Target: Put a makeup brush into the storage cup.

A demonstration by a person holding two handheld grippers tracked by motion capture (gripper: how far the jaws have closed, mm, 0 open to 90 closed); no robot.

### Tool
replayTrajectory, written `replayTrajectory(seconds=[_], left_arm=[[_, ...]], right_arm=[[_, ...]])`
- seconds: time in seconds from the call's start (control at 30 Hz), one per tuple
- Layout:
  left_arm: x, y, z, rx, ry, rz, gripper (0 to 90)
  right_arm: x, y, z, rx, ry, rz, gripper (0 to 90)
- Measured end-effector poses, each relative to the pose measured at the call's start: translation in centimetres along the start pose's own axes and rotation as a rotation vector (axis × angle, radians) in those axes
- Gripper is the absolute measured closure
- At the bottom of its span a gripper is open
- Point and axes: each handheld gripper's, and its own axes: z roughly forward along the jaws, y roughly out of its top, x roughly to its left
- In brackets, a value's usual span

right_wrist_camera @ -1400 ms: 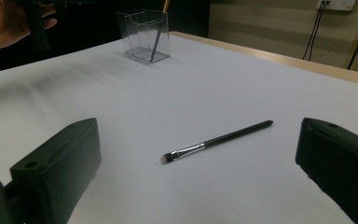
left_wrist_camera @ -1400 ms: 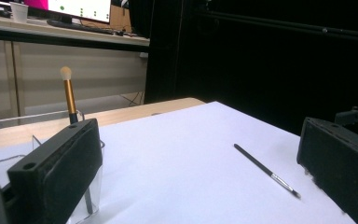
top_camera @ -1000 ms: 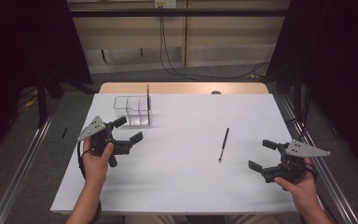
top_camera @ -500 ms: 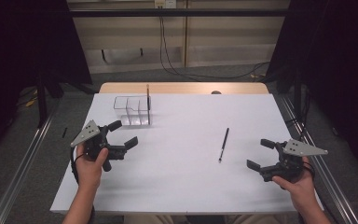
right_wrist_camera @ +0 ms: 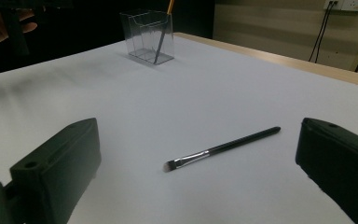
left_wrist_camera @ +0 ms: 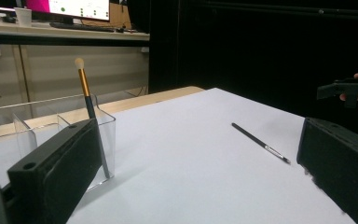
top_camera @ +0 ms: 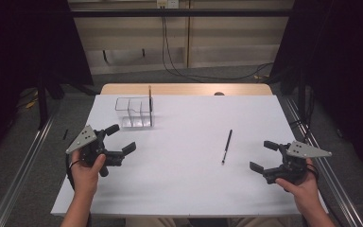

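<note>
High view: left gripper [top_camera: 123, 140] sits lower left of frame, jaws spread wide and empty, and it has slid down and left over the last second, away from the clear acrylic organizer [top_camera: 133, 112] at upper left; right gripper [top_camera: 262, 156] at lower right, also wide open and empty, has eased slightly down-frame and toward the right edge. The black makeup brush [top_camera: 227, 146] lies flat on the white table [top_camera: 189, 189] right of centre, same spot as before, untouched, near the right gripper but clearly apart from it. A gold-handled brush [top_camera: 150, 98] stands in the organizer's right compartment, unchanged. Left gripper view: both jaws rise wide at the frame's bottom corners, nothing between them; the organizer [left_wrist_camera: 60, 128] is at left with the gold-handled brush [left_wrist_camera: 89, 106] leaning upright in it, fluffy tip up; the black brush [left_wrist_camera: 260, 143] lies right of centre. Right gripper view: jaws wide at the bottom corners, the black brush [right_wrist_camera: 223, 148] lies between and just beyond them, bristle end toward lower left; organizer [right_wrist_camera: 149, 36] top centre. Judgement: both hands look to be settling back rather than reaching, so the loose brush is not yet picked up; likely next is the right gripper closing in on it for the organizer.
</note>
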Motion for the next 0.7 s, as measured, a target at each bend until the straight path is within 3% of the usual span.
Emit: replayTrajectory(seconds=[0.47,0.7], left_arm=[[-0.1,-0.3,-1.5,0.009,0.013,0.007,0.0],[-0.5,-0.4,-2.1,0.019,0.013,0.031,0.0]], right_arm=[[0.0,0.0,0.2,0.005,0.002,-0.001,0.0],[0.0,0.0,0.3,0.0,0.002,-0.002,0.0]])
